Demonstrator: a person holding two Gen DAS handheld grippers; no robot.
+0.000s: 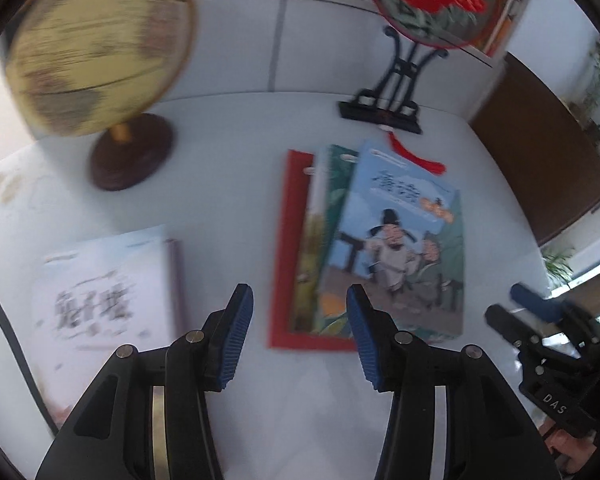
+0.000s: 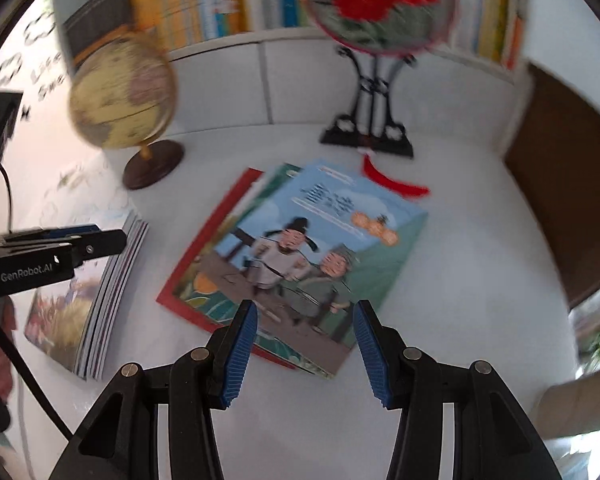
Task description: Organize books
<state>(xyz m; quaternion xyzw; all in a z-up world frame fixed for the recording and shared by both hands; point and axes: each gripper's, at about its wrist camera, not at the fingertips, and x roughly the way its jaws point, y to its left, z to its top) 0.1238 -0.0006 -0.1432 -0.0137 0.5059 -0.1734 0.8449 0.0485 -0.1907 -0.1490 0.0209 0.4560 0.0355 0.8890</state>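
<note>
Hand-held gripper (image 2: 304,350) above blue book (image 2: 320,248), globe (image 2: 120,92) beyond

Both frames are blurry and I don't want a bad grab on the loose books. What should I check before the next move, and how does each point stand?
1. Left claw empty and open: ok.
2. Right claw empty and open: ok.
3. Blue-cover book tops the fanned pile, nothing on it: ok.
4. Pile squared up: not ok, red book and green book stick out beneath.
5. Red tassel clear of the blue cover: cannot tell.
6. Globe away from the pile: ok.
</note>
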